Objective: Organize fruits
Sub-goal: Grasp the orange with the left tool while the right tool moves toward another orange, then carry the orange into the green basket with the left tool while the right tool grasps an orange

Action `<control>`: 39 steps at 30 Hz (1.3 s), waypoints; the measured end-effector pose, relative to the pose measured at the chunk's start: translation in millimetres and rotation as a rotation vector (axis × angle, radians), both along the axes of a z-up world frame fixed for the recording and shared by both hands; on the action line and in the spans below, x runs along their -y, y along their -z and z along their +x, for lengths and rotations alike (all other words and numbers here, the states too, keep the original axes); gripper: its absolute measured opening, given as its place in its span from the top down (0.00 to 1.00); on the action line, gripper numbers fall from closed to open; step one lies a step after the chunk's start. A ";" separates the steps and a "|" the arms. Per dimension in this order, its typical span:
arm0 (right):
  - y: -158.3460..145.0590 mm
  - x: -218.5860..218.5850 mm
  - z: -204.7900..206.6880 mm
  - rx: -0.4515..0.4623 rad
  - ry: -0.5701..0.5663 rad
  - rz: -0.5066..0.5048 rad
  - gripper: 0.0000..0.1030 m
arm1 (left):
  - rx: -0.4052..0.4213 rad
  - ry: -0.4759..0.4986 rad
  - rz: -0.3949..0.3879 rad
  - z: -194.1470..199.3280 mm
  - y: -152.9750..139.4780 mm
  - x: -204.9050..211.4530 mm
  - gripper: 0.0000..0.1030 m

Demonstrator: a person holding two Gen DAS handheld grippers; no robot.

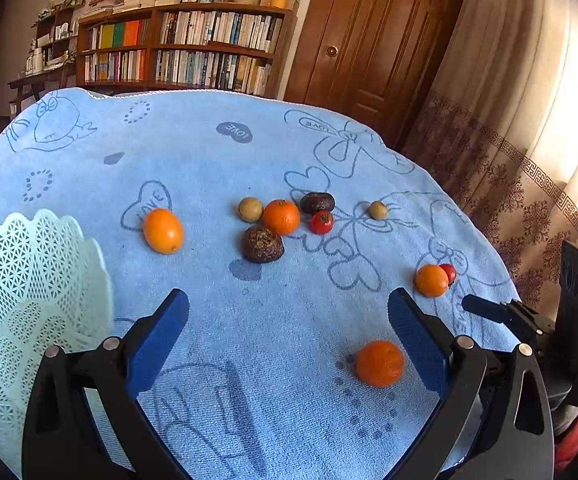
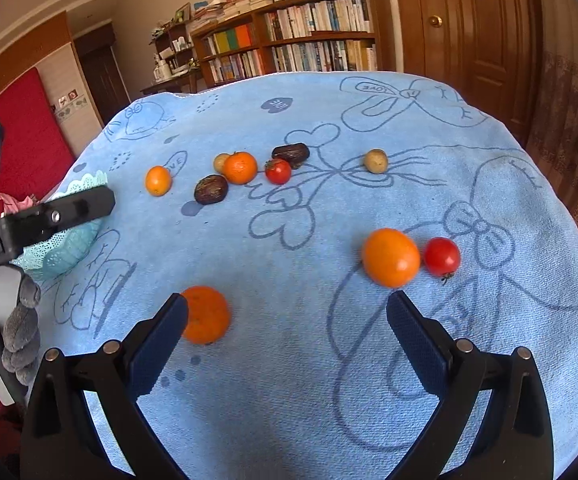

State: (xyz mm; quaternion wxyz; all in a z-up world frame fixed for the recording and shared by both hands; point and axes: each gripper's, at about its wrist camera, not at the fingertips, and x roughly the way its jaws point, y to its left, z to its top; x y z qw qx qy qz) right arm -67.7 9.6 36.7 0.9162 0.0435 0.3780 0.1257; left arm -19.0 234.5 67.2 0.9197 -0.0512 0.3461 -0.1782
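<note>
Several fruits lie on a blue towel [image 1: 249, 152]. A mandarin [image 1: 379, 363] rests just inside the right finger of my open left gripper [image 1: 289, 308]; the right wrist view shows the same mandarin [image 2: 206, 314] beside its left fingertip. An orange [image 2: 390, 257] and a cherry tomato [image 2: 441, 257] sit just beyond my open right gripper [image 2: 287, 308]. Farther off lie an oval orange [image 1: 163, 231], a mandarin [image 1: 281, 217], two dark wrinkled fruits [image 1: 262, 244] [image 1: 317, 202], a tomato [image 1: 321, 222] and two small brownish fruits [image 1: 250, 209] [image 1: 377, 210]. A pale green lattice basket [image 1: 29, 288] stands at the left.
The towel-covered table ends at a rounded far edge. Behind it stand bookshelves [image 1: 185, 52] and a wooden door [image 1: 373, 36]; a patterned curtain [image 1: 529, 168] hangs at the right. A gloved hand [image 2: 17, 336] holds the other gripper's handle at the left of the right wrist view.
</note>
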 end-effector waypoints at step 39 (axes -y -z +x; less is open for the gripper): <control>16.9 -35.2 5.1 -0.075 -0.103 -0.002 0.24 | -0.397 -0.110 0.278 154.5 35.7 -27.6 0.61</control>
